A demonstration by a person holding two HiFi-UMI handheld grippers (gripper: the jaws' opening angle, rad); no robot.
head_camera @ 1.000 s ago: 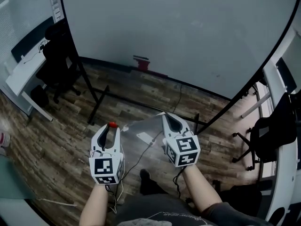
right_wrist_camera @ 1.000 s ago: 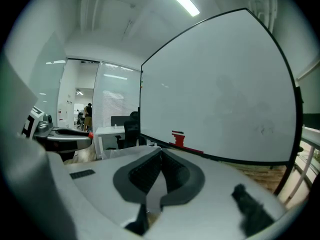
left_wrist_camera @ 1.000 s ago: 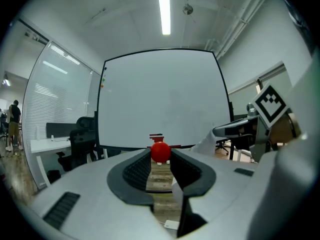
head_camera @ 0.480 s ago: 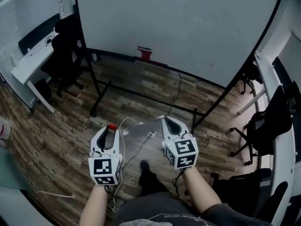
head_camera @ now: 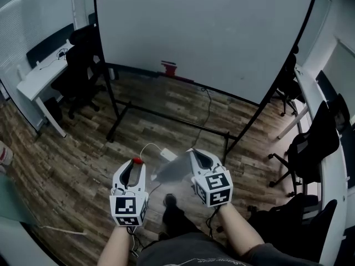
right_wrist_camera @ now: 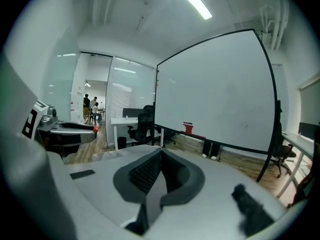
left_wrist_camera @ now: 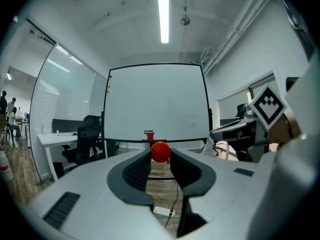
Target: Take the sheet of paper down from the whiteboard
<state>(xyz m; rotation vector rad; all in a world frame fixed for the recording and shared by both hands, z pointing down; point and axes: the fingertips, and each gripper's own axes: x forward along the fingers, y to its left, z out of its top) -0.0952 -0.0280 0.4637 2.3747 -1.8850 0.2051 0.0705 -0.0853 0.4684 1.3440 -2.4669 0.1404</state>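
Office interior. A free-standing whiteboard (head_camera: 205, 32) on a black frame rises from a wood-plank floor (head_camera: 72, 154). A black swivel chair (head_camera: 77, 65) sits at a white bench (head_camera: 36, 82) by the left wall, and another chair (head_camera: 313, 143) stands at the right. Glass partitions (left_wrist_camera: 65, 104) with blinds and a ceiling strip light (left_wrist_camera: 163, 9) enclose the room.
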